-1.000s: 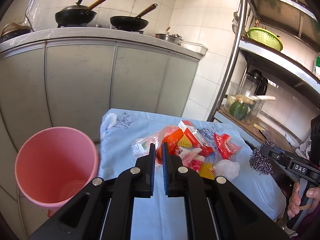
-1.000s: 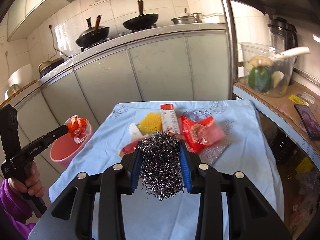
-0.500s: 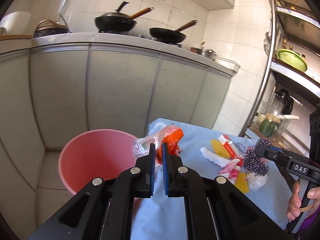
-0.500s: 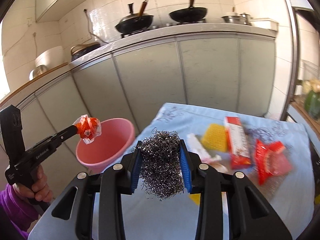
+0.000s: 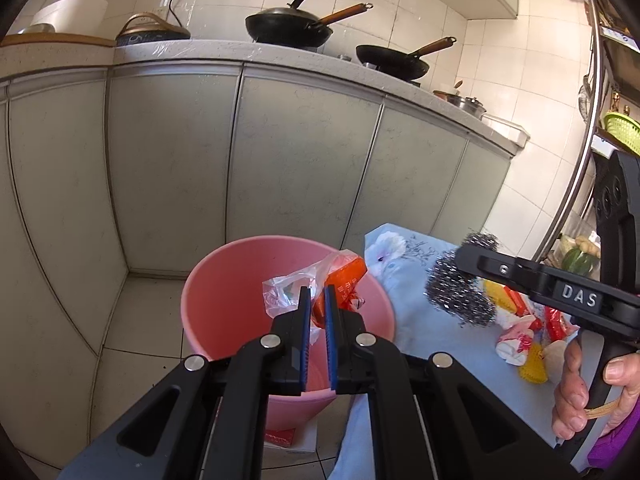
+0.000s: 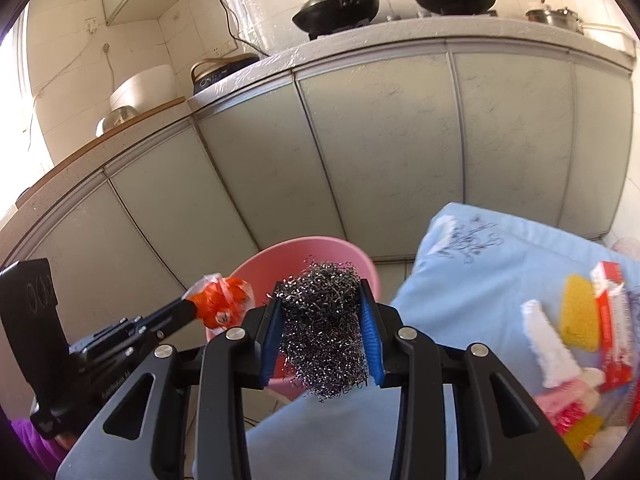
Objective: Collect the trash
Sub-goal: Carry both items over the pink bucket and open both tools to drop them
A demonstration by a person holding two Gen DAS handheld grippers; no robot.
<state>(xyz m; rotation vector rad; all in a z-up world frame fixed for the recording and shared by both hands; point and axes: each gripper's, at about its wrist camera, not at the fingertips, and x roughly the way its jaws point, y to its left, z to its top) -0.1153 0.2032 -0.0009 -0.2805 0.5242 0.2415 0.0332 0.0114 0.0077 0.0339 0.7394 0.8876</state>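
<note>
My left gripper is shut on an orange and clear plastic wrapper and holds it over the mouth of the pink bucket. My right gripper is shut on a steel wool scrubber, held above the table's left edge near the bucket. The right wrist view also shows the wrapper at the left gripper's tip. The left wrist view shows the scrubber beside the bucket.
More trash lies on the blue tablecloth: a yellow sponge, a red and white box, white and pink wrappers. Grey kitchen cabinets stand behind the bucket. A tiled floor surrounds it.
Both grippers swung left from the table toward the bucket. The wrapper went from beside the bucket's rim to over its mouth. The scrubber came closer to the bucket.
</note>
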